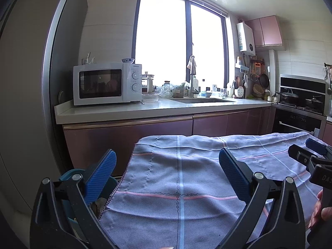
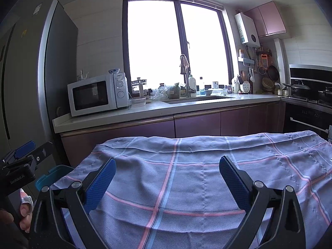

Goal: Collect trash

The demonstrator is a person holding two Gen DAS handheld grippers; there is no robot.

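Both our left tongs [image 1: 167, 174] and right tongs [image 2: 167, 181] gape wide, empty, over the cloth [image 2: 186, 176]; no trash visible, maybe light scraps in the teal bin [image 2: 51, 176], pinch gently.

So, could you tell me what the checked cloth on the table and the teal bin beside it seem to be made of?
The checked cloth looks like woven cotton, matte, with a waffle texture and visible stitching. The teal bin looks like moulded plastic: smooth, slightly glossy rim, though only a corner shows.
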